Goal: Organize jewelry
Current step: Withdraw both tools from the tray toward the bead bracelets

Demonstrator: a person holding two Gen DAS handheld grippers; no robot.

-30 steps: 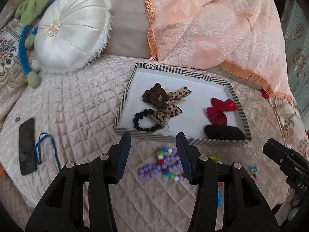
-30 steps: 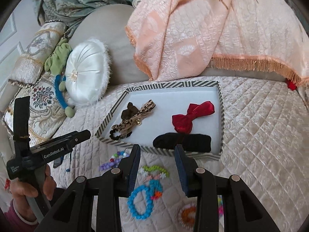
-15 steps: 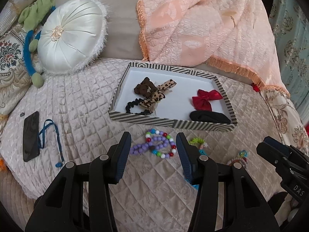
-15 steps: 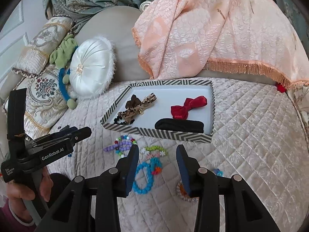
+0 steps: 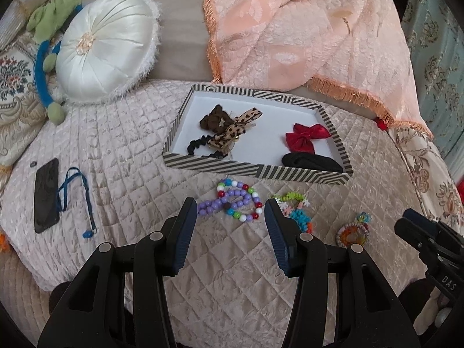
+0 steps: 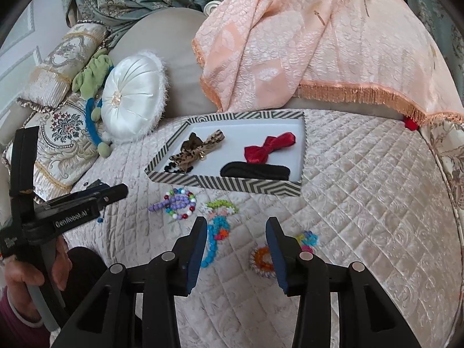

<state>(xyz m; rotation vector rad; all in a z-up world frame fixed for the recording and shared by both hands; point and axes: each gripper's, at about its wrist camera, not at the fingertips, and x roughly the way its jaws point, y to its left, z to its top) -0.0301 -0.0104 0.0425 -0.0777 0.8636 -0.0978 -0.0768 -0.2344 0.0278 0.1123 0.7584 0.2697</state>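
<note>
A striped tray (image 5: 255, 171) (image 6: 223, 185) on the quilted bed holds a leopard bow (image 5: 235, 132), a red bow (image 5: 304, 137) (image 6: 268, 148) and a black hair band (image 5: 311, 162) (image 6: 255, 171). In front of it lie a purple and multicoloured bead bracelet (image 5: 232, 203) (image 6: 177, 203), a green and pink one (image 5: 290, 198) (image 6: 220, 207), a blue one (image 6: 216, 239) and an orange ring bracelet (image 5: 352, 233) (image 6: 261, 258). My left gripper (image 5: 230, 217) is open and empty just short of the purple bracelet. My right gripper (image 6: 236, 232) is open and empty above the blue and orange bracelets.
A black phone (image 5: 46, 198) with a blue lanyard (image 5: 78, 194) lies on the left. A white round cushion (image 5: 107, 46) (image 6: 132, 100) and a peach fringed throw (image 5: 304, 32) (image 6: 304, 43) stand behind the tray. Patterned pillows (image 6: 58, 133) sit far left.
Both grippers have pulled back from the tray toward me, so the bracelets in front of it come into fuller view. Both stay open and empty.
</note>
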